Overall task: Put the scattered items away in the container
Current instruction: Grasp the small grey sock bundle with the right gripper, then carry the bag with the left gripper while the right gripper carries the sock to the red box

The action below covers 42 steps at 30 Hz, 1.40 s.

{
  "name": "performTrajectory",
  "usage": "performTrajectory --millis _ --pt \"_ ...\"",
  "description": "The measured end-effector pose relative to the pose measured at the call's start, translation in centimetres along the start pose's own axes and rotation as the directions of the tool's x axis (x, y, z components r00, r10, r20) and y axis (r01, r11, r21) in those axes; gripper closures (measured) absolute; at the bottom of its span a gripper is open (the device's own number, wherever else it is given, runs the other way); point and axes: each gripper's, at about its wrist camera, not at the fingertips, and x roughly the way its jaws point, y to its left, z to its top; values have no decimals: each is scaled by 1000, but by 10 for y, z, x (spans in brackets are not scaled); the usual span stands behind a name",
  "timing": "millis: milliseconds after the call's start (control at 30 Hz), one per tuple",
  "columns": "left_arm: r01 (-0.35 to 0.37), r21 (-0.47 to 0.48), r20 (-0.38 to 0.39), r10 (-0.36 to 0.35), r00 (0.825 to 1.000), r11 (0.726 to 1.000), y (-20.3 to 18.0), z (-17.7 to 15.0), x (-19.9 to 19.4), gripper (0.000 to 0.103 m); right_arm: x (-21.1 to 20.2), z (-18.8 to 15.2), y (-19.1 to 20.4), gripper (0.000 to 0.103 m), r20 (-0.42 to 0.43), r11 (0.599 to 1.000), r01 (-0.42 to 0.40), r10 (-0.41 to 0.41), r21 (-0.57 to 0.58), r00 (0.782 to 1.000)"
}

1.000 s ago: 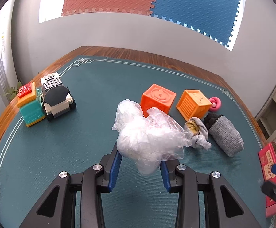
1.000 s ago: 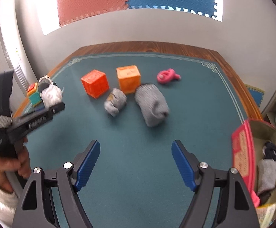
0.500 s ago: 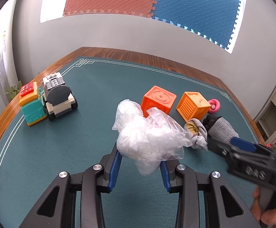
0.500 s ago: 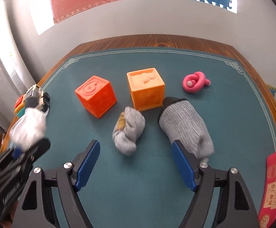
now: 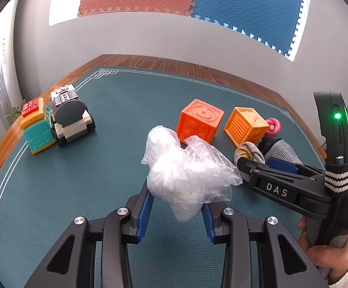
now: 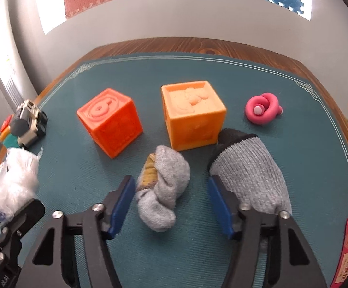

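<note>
The left gripper [image 5: 176, 212] tilts down over the teal mat [image 5: 102, 180], pinching a crumpled clear plastic bag [image 5: 185, 175] that sits nearer the camera than the red-orange block [image 6: 110, 121]. The right gripper [image 6: 171, 202], held in a hand [image 5: 329, 256], also angles down; its jaws have just been closing and straddle the balled grey sock [image 6: 162, 187] without pressing it. That sock lies just in front of the red-orange block, beside the grey glove [image 6: 248, 175].
</note>
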Motion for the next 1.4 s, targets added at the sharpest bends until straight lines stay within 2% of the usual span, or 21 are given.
performTrajectory --millis 33,67,233,567,833,1133,1300,1400 --pt "-1 2 -2 1 1000 1000 -1 -1 1 64 0 -1 1 48 -2 1000 -11 11 -6 1000" --pt "-1 5 -4 1 1000 1000 -2 -1 1 64 -1 -2 2 57 -5 1000 -23 23 -11 1000" --pt "-4 14 -6 4 1000 1000 -3 -3 2 64 -12 -11 8 68 3 999 -38 38 -33 999" --pt "-12 26 -8 12 1000 1000 -5 -6 4 64 -56 -39 -2 70 51 994 -102 100 33 994" --pt "-20 43 -9 20 1000 999 -11 -9 5 64 -102 -70 -26 70 119 986 -119 106 113 987" --pt "31 142 -25 -28 999 989 -58 -26 -6 64 -173 -107 -80 70 238 972 -78 24 222 971" --pt "94 203 -45 -87 995 975 -99 -36 -15 64 -209 -137 -128 70 276 947 -35 -57 319 959" --pt "149 236 -62 -138 989 960 -130 -38 -21 64 -235 -156 -163 70 305 924 8 -134 381 943"
